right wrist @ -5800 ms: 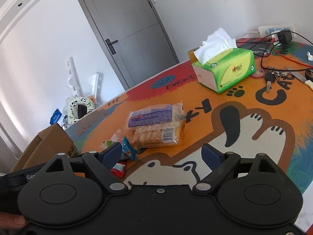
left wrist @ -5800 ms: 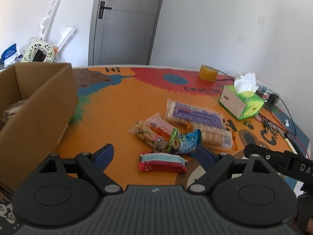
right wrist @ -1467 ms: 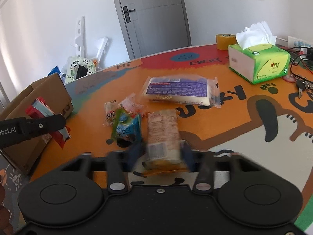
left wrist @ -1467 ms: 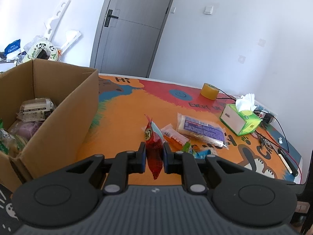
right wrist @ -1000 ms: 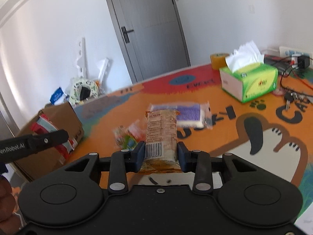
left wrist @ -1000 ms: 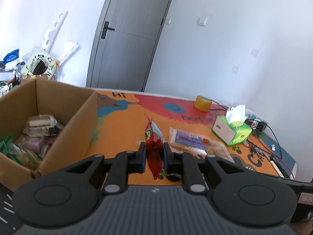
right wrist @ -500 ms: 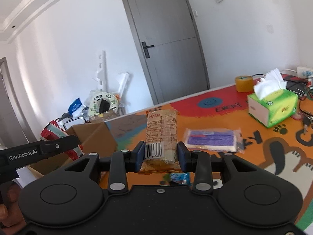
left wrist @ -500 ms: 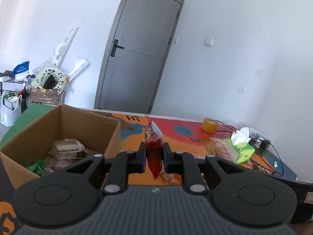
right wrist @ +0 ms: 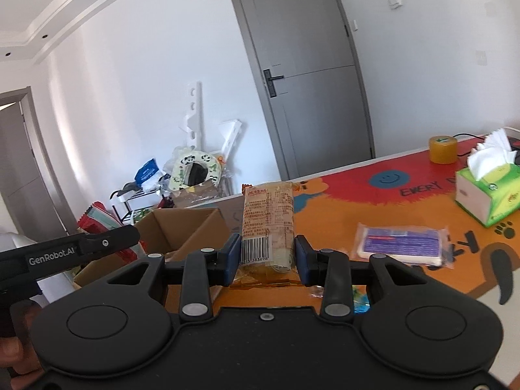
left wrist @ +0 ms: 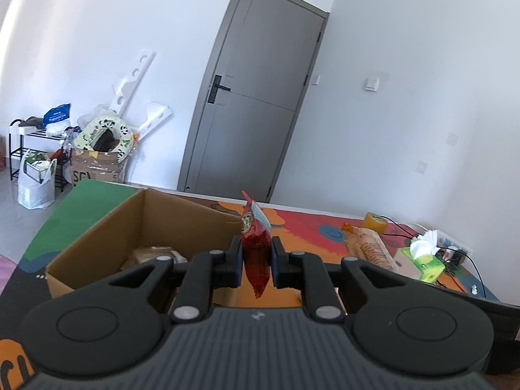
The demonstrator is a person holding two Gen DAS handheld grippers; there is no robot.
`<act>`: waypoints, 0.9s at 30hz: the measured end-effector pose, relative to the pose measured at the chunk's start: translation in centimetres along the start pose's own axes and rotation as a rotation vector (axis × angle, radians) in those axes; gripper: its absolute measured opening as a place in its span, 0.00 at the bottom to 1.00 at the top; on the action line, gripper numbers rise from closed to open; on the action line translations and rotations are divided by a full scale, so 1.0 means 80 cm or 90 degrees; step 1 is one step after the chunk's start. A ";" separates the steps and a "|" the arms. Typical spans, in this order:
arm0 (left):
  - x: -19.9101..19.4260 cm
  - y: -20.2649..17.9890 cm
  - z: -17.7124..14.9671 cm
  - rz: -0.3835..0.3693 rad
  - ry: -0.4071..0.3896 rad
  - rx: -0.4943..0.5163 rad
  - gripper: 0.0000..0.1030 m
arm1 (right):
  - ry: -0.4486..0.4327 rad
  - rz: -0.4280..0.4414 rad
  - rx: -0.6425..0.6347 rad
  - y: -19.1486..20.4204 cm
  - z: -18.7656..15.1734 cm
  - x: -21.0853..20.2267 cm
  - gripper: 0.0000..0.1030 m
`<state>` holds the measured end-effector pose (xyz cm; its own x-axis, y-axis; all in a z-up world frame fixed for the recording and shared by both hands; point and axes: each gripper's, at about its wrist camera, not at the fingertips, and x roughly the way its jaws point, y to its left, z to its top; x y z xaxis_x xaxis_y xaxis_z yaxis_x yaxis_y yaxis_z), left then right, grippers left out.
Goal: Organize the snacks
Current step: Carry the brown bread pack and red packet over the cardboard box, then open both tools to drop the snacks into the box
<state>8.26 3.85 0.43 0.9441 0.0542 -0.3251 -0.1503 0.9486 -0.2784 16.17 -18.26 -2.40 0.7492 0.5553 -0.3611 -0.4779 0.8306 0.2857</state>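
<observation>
from my left camera the gripper body hides the near side of the cardboard box (left wrist: 182, 224), so i only make out a few pale wrapped things inside and can't name them. the tissue box (left wrist: 422, 265) sits partly behind the gripper too. on my right camera the tissue box (right wrist: 487, 195) is cut by the frame edge, and the print on the cracker pack (right wrist: 268, 221) is too small to read. a blue wrapper (right wrist: 360, 305) peeks from under the right gripper, mostly covered.
</observation>
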 end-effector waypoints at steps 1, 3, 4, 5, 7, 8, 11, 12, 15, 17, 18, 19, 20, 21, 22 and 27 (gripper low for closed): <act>0.001 0.004 0.000 0.003 0.000 -0.003 0.15 | 0.001 0.003 -0.003 0.003 0.000 0.003 0.35; 0.003 0.013 0.000 0.009 0.003 -0.008 0.15 | 0.005 0.010 -0.008 0.011 0.001 0.009 0.35; 0.004 0.017 0.000 0.011 0.004 -0.011 0.15 | 0.006 0.012 -0.010 0.015 0.000 0.011 0.35; 0.006 0.022 -0.001 0.015 0.006 -0.014 0.15 | 0.007 0.015 -0.012 0.018 0.001 0.014 0.35; 0.009 0.030 0.000 0.020 0.009 -0.019 0.15 | 0.009 0.021 -0.016 0.025 0.002 0.019 0.35; 0.010 0.033 0.000 0.022 0.010 -0.021 0.15 | 0.010 0.024 -0.018 0.028 0.002 0.021 0.35; 0.014 0.042 0.001 0.028 0.012 -0.027 0.15 | 0.013 0.034 -0.023 0.037 0.004 0.028 0.35; 0.015 0.045 0.001 0.030 0.012 -0.028 0.15 | 0.014 0.037 -0.024 0.039 0.005 0.030 0.35; 0.019 0.053 0.002 0.037 0.014 -0.032 0.15 | 0.017 0.047 -0.028 0.047 0.006 0.038 0.35; 0.021 0.059 0.002 0.042 0.016 -0.036 0.15 | 0.020 0.053 -0.029 0.052 0.007 0.042 0.35; 0.023 0.062 0.002 0.044 0.017 -0.037 0.15 | 0.021 0.056 -0.030 0.055 0.007 0.044 0.35; 0.024 0.065 0.002 0.047 0.017 -0.039 0.15 | 0.023 0.058 -0.031 0.058 0.007 0.046 0.35; 0.024 0.069 0.003 0.051 0.017 -0.042 0.15 | 0.024 0.060 -0.031 0.060 0.007 0.048 0.35; 0.025 0.073 0.003 0.055 0.018 -0.046 0.15 | 0.025 0.063 -0.032 0.064 0.008 0.050 0.35; 0.026 0.077 0.004 0.060 0.021 -0.050 0.16 | 0.026 0.065 -0.033 0.067 0.008 0.052 0.35; 0.025 0.096 0.008 0.091 0.024 -0.070 0.22 | 0.028 0.084 -0.042 0.085 0.012 0.064 0.35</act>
<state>9.18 11.43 -1.76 0.8994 0.1732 -0.4013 -0.3159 0.8921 -0.3230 17.23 -9.82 -1.46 0.6582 0.6596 -0.3629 -0.6009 0.7507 0.2747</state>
